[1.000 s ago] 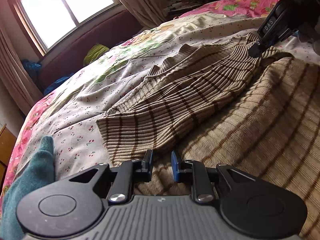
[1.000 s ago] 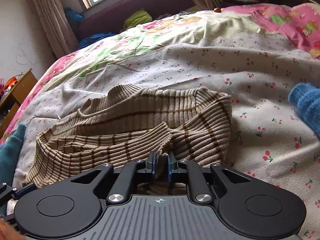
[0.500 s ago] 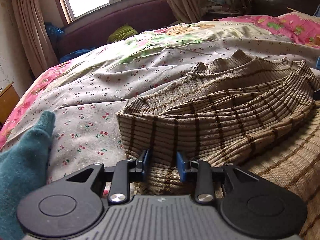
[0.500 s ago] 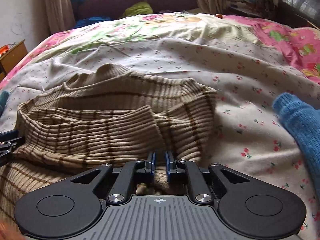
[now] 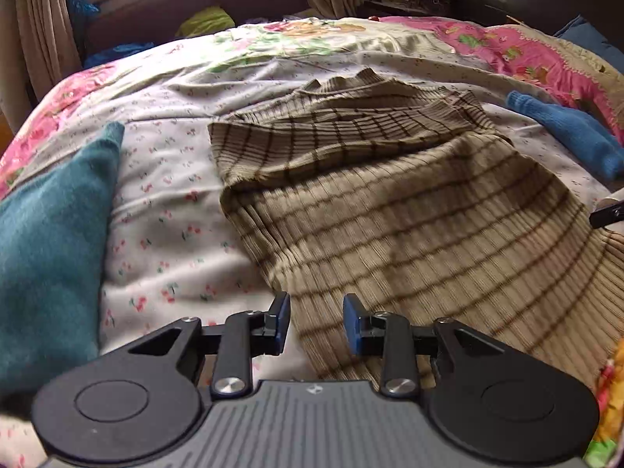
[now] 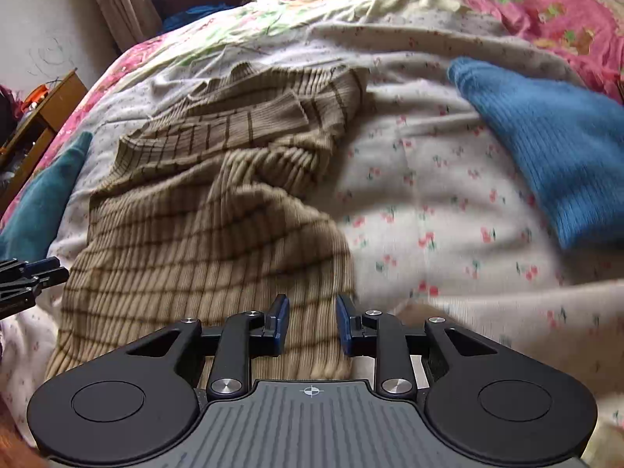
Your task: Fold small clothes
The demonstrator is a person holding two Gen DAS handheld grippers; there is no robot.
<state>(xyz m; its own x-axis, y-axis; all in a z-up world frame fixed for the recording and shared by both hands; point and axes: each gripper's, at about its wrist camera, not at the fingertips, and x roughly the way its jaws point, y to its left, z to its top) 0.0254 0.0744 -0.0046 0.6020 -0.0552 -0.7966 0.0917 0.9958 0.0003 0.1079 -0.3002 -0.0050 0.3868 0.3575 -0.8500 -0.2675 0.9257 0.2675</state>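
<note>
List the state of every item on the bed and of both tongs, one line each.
Striped sweater: lying on the bed, top part folded over, not gripped.
Teal garment: lying loose, left of the sweater.
Blue garment: lying loose, right of the sweater.
Left tongs: open, empty.
Right tongs: open, empty.

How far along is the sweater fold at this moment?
Done: the sleeves of the sweater lie folded across its upper part, near the collar. In hand: nothing; the left tongs and right tongs are both open over the near hem. Left: folding the lower body up, by the look of it, then the teal garment and the blue one, both untouched.
</note>
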